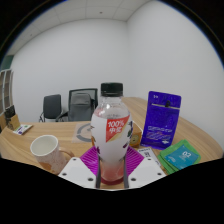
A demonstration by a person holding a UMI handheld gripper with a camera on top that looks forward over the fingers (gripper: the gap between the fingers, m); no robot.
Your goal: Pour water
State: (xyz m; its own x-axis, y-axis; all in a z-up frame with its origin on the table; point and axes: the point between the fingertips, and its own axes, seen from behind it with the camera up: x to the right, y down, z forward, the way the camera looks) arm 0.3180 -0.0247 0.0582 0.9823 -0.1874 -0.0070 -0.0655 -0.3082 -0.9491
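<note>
One bottle: a clear plastic bottle (111,135) with a black cap and a red-and-white label reading "100%", upright, standing between the pink pads.
Jaws: the gripper (110,172) is clenched on the bottle, a pad pressing its lower body from each side.
Cup: a pale paper cup (45,150) stands on the tabletop to the left of the bottle, mouth up, apart from it.
Pouch: a purple pouch (161,121) stands upright to the right, beyond the jaws.
Packet: a teal packet (182,156) lies flat near the pouch.
Tabletop: light wood (70,134), curved edge.
Chairs: dark office chairs (80,103) beyond the tabletop, against a white wall.
</note>
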